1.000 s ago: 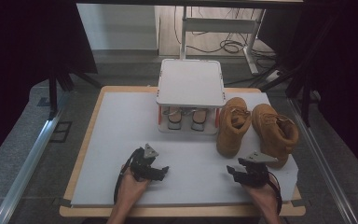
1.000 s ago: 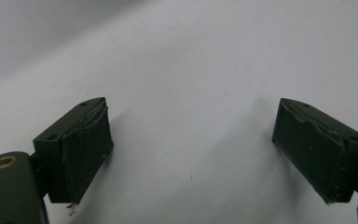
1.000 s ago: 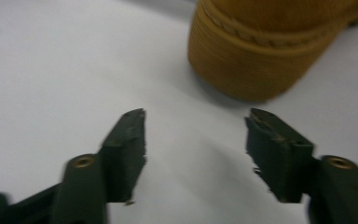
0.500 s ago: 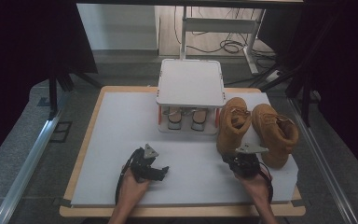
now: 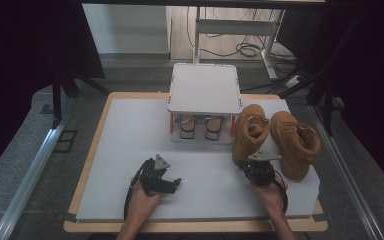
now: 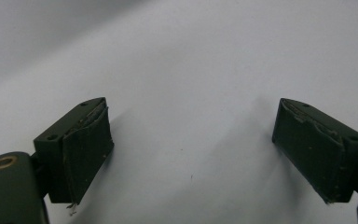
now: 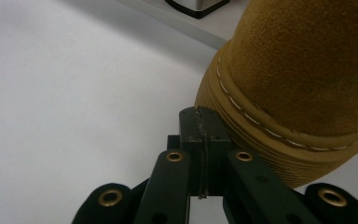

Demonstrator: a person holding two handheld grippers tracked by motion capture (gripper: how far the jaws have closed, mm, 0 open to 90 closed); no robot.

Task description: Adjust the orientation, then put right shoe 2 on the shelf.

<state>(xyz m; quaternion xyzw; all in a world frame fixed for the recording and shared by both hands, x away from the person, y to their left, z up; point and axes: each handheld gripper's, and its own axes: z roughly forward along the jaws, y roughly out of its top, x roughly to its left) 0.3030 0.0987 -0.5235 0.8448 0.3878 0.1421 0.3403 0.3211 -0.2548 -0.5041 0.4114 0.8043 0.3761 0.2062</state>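
Right gripper [image 7: 200, 116] pressed together, empty, its tip at the toe of the tan suede left boot [image 5: 249, 132], right of frame centre; likely your nudging approach | left gripper [image 6: 191, 154] spread, idling over the white board [image 5: 130, 130] lower-centre.

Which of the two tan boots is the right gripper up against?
The left boot, the one beside the white stand. The right gripper, jaws shut, sits at its toe; the other boot lies farther right.

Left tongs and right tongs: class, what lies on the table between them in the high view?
Nothing: between the left tongs and the right tongs, the high view shows bare white table.
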